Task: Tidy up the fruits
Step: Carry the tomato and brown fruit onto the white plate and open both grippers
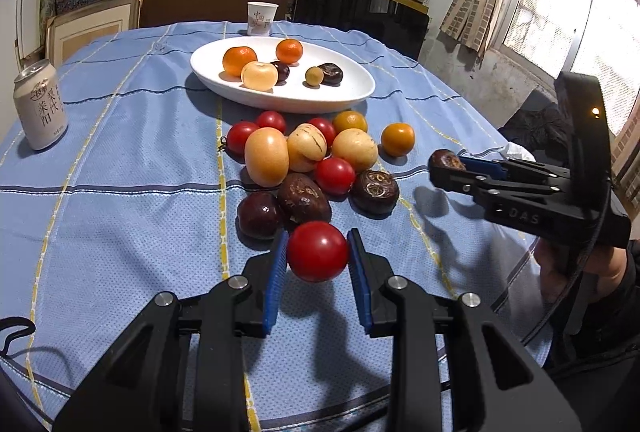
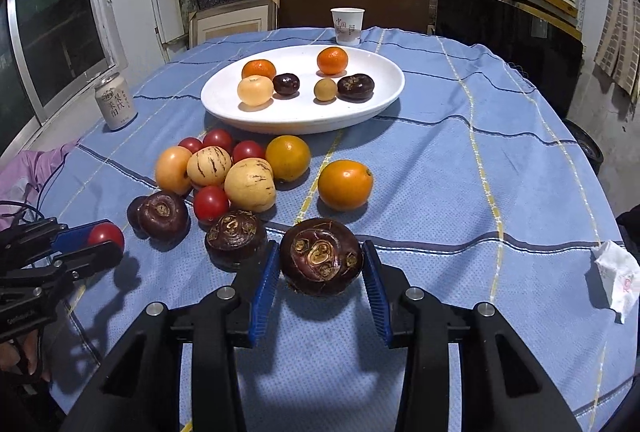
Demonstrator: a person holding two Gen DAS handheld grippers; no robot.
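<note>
My left gripper (image 1: pixel 318 252) is shut on a red tomato (image 1: pixel 317 250) and holds it above the blue cloth, just in front of the fruit pile (image 1: pixel 308 160). My right gripper (image 2: pixel 320 264) is shut on a dark brown water chestnut (image 2: pixel 321 256), lifted to the right of the pile; it also shows in the left wrist view (image 1: pixel 446 162). A white oval plate (image 1: pixel 352 92) behind the pile holds two oranges, a pale fruit, a small yellow fruit and two dark ones. The pile (image 2: pixel 224 176) holds red tomatoes, yellow striped fruits, oranges and dark chestnuts.
A drink can (image 1: pixel 40 104) stands at the left of the table. A paper cup (image 1: pixel 262 17) stands behind the plate. A crumpled tissue (image 2: pixel 616 276) lies at the right edge. Chairs and shelves stand beyond the round table.
</note>
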